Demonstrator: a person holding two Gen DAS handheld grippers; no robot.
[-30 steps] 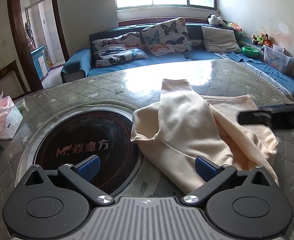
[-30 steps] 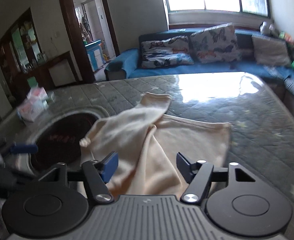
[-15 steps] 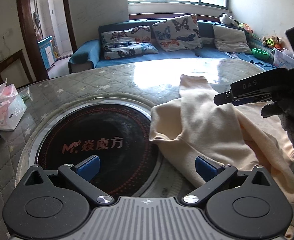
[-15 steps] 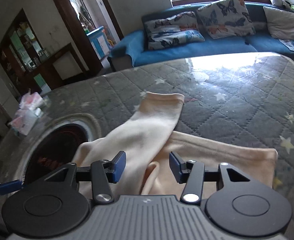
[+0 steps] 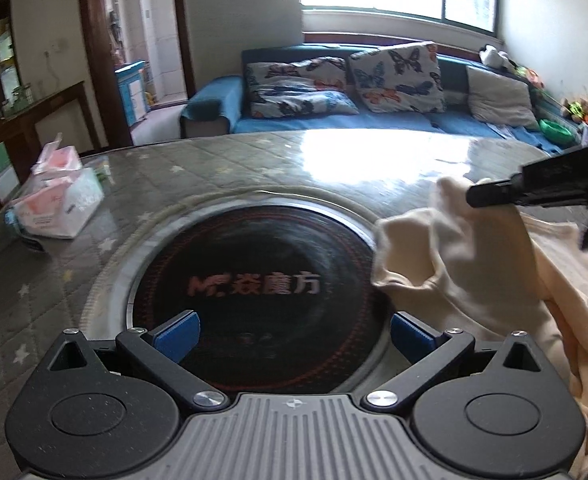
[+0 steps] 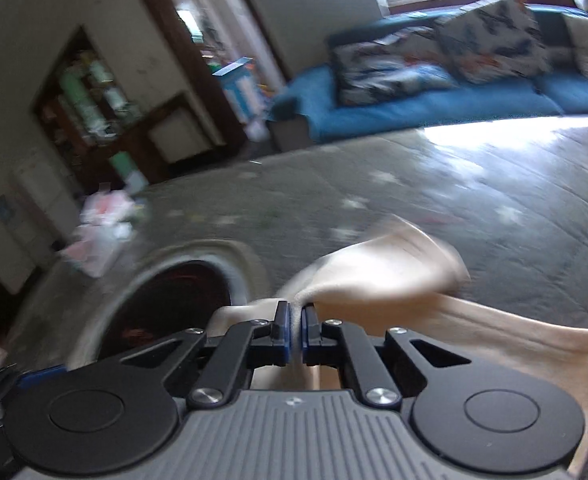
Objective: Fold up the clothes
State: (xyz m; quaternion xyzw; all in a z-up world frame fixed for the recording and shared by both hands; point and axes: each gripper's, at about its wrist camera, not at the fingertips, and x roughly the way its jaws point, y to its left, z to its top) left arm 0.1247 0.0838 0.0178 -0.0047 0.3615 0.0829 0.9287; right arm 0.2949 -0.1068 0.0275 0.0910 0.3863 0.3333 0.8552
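Note:
A cream garment (image 5: 478, 264) lies rumpled on the quilted table at the right of the left wrist view. My left gripper (image 5: 291, 332) is open and empty, over the black round hotplate (image 5: 249, 284), left of the cloth. My right gripper (image 6: 296, 330) is shut on a fold of the cream garment (image 6: 378, 280) and lifts its sleeve off the table; this view is blurred. The right gripper's black body also shows in the left wrist view (image 5: 542, 188), above the cloth.
A tissue pack (image 5: 59, 196) sits at the table's left side. A blue sofa (image 5: 374, 120) with butterfly cushions stands behind the table under the window. A doorway and a wooden cabinet are at the left.
My right gripper has closed on the garment's sleeve and raised it. My left gripper has shifted left, off the cloth, over the hotplate.

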